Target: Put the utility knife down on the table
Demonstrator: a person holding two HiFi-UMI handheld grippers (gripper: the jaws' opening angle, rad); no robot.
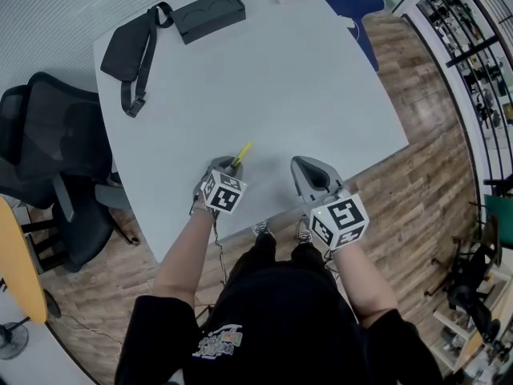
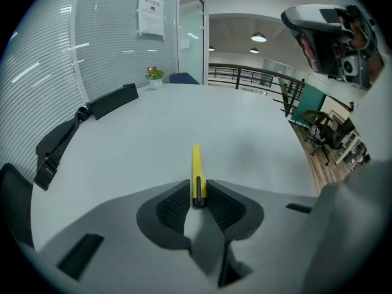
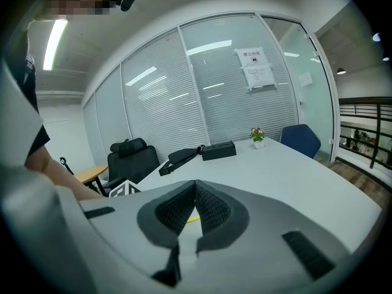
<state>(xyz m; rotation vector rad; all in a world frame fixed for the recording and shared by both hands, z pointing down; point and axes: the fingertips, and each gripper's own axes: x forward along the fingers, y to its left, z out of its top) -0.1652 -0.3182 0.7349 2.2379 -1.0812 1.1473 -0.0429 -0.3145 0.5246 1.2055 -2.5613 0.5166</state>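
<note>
The left gripper (image 2: 198, 187), jaws narrow, pinches the one yellow utility knife (image 2: 196, 163) over the one table (image 1: 280, 79), the right gripper (image 3: 195, 190) is closed and empty alongside, and one bag (image 1: 128, 50) and one case (image 1: 210, 14) lie beyond.

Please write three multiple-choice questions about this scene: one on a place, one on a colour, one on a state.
1. Where is the utility knife? A) in a drawer B) between the left gripper's jaws C) in a cup
2. Which colour is the knife? A) red B) yellow C) blue
3. How do the right gripper's jaws stand? A) closed, empty B) wide apart C) closed on a pen
Answers: 1 B, its pads press the knife; 2 B, its body shows yellow; 3 A, the pads meet, nothing between.
</note>
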